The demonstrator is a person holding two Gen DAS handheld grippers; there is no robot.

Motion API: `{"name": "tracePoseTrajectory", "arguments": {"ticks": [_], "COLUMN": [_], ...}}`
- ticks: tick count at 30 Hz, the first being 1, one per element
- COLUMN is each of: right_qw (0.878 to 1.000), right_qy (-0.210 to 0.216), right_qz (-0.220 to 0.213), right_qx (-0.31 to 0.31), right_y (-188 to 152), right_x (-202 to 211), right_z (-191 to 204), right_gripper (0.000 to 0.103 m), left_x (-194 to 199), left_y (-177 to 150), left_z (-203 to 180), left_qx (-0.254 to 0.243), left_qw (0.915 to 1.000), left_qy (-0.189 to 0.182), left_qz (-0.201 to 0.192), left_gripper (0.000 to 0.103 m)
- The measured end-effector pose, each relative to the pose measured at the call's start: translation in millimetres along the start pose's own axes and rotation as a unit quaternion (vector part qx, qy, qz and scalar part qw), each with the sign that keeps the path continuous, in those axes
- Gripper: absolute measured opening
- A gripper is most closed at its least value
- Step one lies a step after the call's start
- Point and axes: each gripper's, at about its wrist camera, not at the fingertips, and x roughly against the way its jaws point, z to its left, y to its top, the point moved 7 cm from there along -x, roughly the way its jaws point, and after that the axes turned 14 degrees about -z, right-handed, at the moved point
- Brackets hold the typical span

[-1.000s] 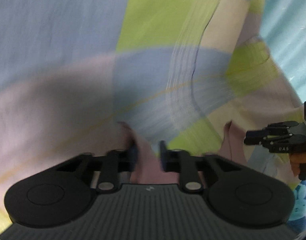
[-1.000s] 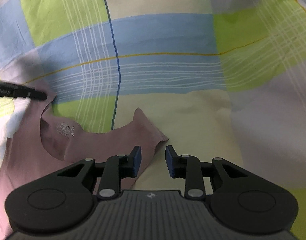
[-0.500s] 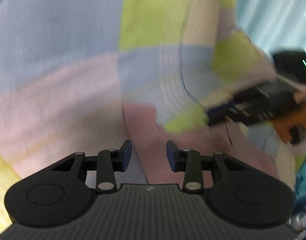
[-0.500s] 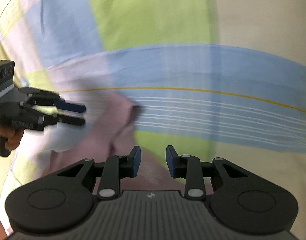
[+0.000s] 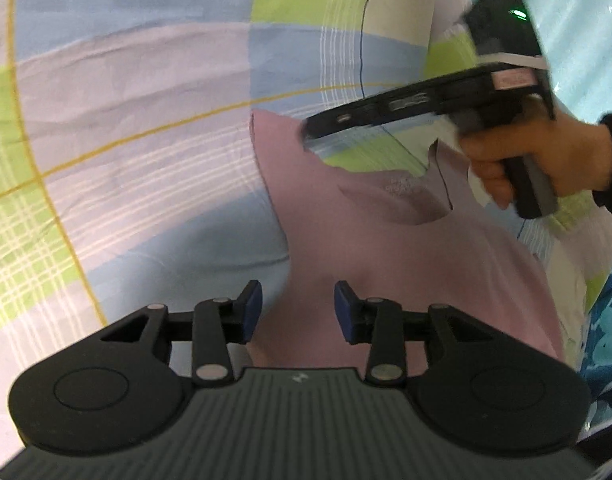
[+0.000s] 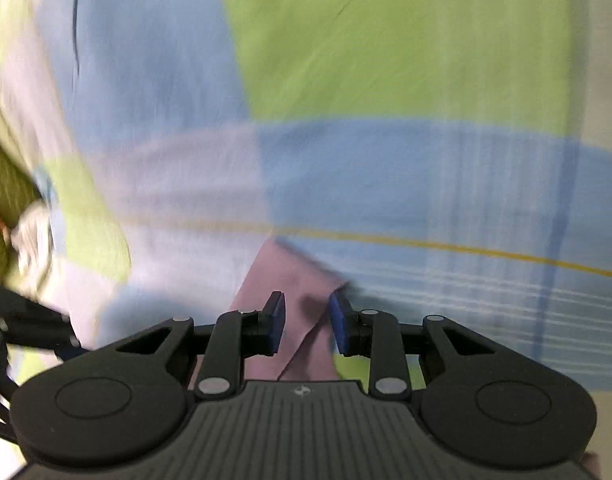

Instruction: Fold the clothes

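A dusty-pink sleeveless top (image 5: 385, 240) lies flat on a plaid bedsheet (image 5: 146, 128), neckline facing away. My left gripper (image 5: 298, 310) is open and empty, hovering over the top's left edge near the armhole. My right gripper (image 5: 306, 136) reaches in from the right, its tips at the top's left shoulder strap. In the right wrist view the right gripper (image 6: 306, 320) is open, with the pink strap corner (image 6: 290, 280) lying between its pads (image 6: 276, 316); the view is blurred.
The sheet (image 6: 385, 80) has green, blue, cream and lilac squares. A turquoise wall or curtain (image 5: 577, 20) lies at the far right. A blue patterned cloth (image 5: 605, 328) sits at the right edge. A dark green object (image 6: 2, 192) lies at the left.
My left gripper let go of the pink cloth, opened, and drew back. My right gripper swung left across the top from the right strap to the left shoulder strap.
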Motion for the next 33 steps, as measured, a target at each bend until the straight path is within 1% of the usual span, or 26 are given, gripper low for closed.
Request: {"name": "tracePoseTrajectory", "arguments": {"ticks": [1, 2, 4, 5, 6, 9, 11, 12, 14, 16, 18, 21, 23, 25, 26, 27, 30, 32, 33], "right_qw": [1.000, 1.000, 0.996, 0.994, 0.992, 0.985, 0.983, 0.983, 0.985, 0.989, 0.991, 0.989, 0.985, 0.982, 0.984, 0.987, 0.994, 0.997, 0.997], "right_qy": [-0.008, -0.025, -0.077, -0.102, -0.124, -0.174, -0.180, -0.176, -0.153, -0.117, -0.085, -0.069, -0.092, -0.117, -0.128, -0.125, -0.096, -0.075, -0.071], "right_qz": [-0.006, -0.012, -0.020, -0.020, -0.016, 0.009, 0.017, 0.017, 0.008, 0.010, 0.016, -0.002, -0.026, -0.025, -0.011, -0.004, 0.017, 0.034, 0.038], "right_qx": [0.000, 0.010, 0.039, 0.043, 0.034, -0.010, -0.042, -0.054, -0.082, -0.093, -0.102, -0.127, -0.145, -0.144, -0.125, -0.104, -0.047, -0.009, 0.009], "right_y": [0.8, -0.2, -8.0, -14.0, -22.6, -50.0, -63.4, -66.6, -67.6, -66.8, -65.0, -57.1, -49.4, -51.2, -54.7, -56.2, -58.5, -61.1, -61.6], "right_x": [12.8, 28.4, 64.4, 81.6, 98.1, 137.3, 147.8, 148.4, 145.7, 132.9, 120.8, 120.1, 128.8, 131.3, 129.9, 128.5, 125.6, 123.7, 122.5], "right_z": [-5.6, -13.0, -32.9, -45.9, -60.2, -106.3, -131.4, -140.5, -155.6, -156.5, -157.6, -165.0, -175.9, -185.5, -186.8, -183.9, -164.7, -150.4, -145.4], "right_gripper": [0.029, 0.030, 0.033, 0.038, 0.040, 0.040, 0.040, 0.040, 0.040, 0.040, 0.040, 0.040, 0.040, 0.040, 0.039, 0.039, 0.039, 0.040, 0.040], "left_x": [1.3, 1.8, 0.2, -4.4, -9.3, -30.9, -46.2, -53.3, -59.6, -63.4, -57.9, -53.5, -50.1, -50.1, -50.5, -51.0, -53.5, -55.7, -56.5], "left_y": [1.2, 4.0, 10.8, 16.1, 19.8, 28.7, 30.8, 31.7, 29.3, 25.0, 18.9, 13.4, 12.5, 11.3, 10.7, 10.1, 9.3, 9.6, 10.4], "left_z": [-1.7, -6.1, -17.3, -26.0, -33.9, -61.6, -75.3, -81.1, -88.7, -93.8, -94.3, -89.7, -83.6, -79.0, -78.2, -77.4, -77.9, -79.0, -79.1], "left_qx": [0.000, -0.007, -0.023, -0.033, -0.043, -0.068, -0.077, -0.079, -0.082, -0.085, -0.084, -0.078, -0.068, -0.059, -0.058, -0.056, -0.054, -0.055, -0.055], "left_qw": [1.0000, 1.0000, 0.9996, 0.9991, 0.9984, 0.9957, 0.9945, 0.9939, 0.9935, 0.9930, 0.9930, 0.9940, 0.9952, 0.9961, 0.9962, 0.9963, 0.9964, 0.9965, 0.9965], "left_qy": [-0.001, -0.003, -0.014, -0.027, -0.036, -0.063, -0.072, -0.076, -0.079, -0.080, -0.079, -0.070, -0.063, -0.055, -0.053, -0.051, -0.051, -0.049, -0.048], "left_qz": [-0.001, -0.001, -0.003, -0.004, -0.004, -0.002, 0.001, 0.003, 0.007, 0.015, 0.023, 0.031, 0.034, 0.037, 0.039, 0.040, 0.041, 0.042, 0.041], "left_gripper": [0.037, 0.037, 0.039, 0.039, 0.041, 0.043, 0.043, 0.043, 0.043, 0.043, 0.043, 0.044, 0.045, 0.045, 0.045, 0.045, 0.047, 0.047, 0.047]}}
